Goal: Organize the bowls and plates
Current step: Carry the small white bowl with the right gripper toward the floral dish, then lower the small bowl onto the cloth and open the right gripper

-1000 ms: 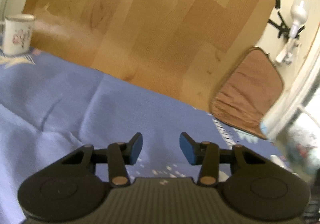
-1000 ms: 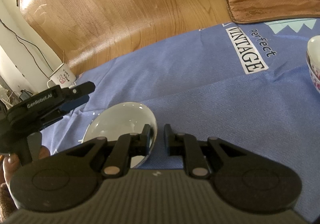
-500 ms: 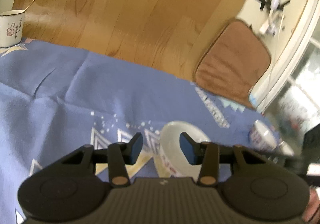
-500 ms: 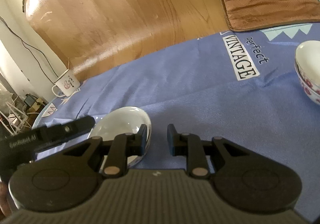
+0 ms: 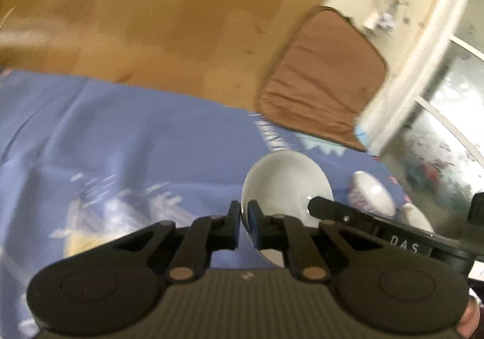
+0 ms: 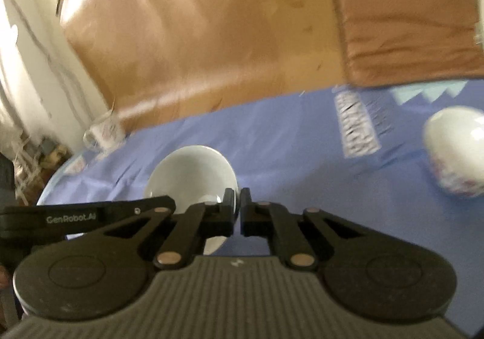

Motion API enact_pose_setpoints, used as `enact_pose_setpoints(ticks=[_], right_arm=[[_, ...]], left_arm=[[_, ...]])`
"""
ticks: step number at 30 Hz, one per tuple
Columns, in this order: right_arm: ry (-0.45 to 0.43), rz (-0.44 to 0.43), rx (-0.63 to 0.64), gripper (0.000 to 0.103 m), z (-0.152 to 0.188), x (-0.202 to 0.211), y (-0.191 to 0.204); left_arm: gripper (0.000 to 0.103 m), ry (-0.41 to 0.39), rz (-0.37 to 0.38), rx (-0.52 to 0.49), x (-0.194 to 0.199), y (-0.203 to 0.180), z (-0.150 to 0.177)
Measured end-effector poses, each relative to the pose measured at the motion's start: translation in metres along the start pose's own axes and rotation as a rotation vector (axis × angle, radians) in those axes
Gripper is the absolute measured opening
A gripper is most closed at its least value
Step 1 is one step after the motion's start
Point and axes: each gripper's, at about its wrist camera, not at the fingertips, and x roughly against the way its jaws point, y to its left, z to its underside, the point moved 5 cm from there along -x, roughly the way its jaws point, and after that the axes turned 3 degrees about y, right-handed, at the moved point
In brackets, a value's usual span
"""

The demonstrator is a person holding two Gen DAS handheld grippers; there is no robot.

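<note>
A plain white bowl [image 5: 284,184] sits on the blue cloth [image 5: 121,139] and both grippers hold it by the rim. My left gripper [image 5: 244,213] is shut on the bowl's left rim, the thin edge pinched between its blue pads. In the right wrist view the same bowl [image 6: 193,172] lies left of centre, and my right gripper [image 6: 237,205] is shut on its right rim. The other gripper's black finger shows across the bowl in both views. A floral bowl [image 5: 372,193] stands further right on the cloth [image 6: 302,142]; the floral bowl [image 6: 453,157] is untouched.
A white mug [image 6: 106,133] stands at the cloth's far left edge. A brown cushion [image 5: 320,81] lies on the wooden floor [image 5: 169,21] beyond the cloth. Another white dish [image 5: 419,219] peeks out behind the floral bowl. A window [image 5: 447,127] is at the right.
Both grippers have gone from open to shut on the white bowl's rim. The left gripper swung right to the bowl, and the mug has left its view.
</note>
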Motion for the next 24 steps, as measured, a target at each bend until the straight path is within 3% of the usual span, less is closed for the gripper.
enact_pose_setpoints(ticks=[6, 11, 19, 24], right_arm=[[-0.156, 0.144, -0.027, 0.006, -0.022, 0.048, -0.054], [-0.234, 0.263, -0.083, 0.006, -0.031, 0.079, -0.106], [-0.216, 0.331, -0.161, 0.006, -0.024, 0.074, -0.153], [-0.239, 0.346, -0.166, 0.014, -0.021, 0.074, -0.155]], left_arm=[[0.007, 0.02, 0.105, -0.106, -0.049, -0.078, -0.026], [0.007, 0.058, 0.172, -0.169, -0.095, -0.13, -0.033], [0.008, 0.129, 0.135, -0.196, -0.139, -0.156, -0.026], [0.013, 0.096, 0.098, -0.22, -0.137, -0.154, -0.028]])
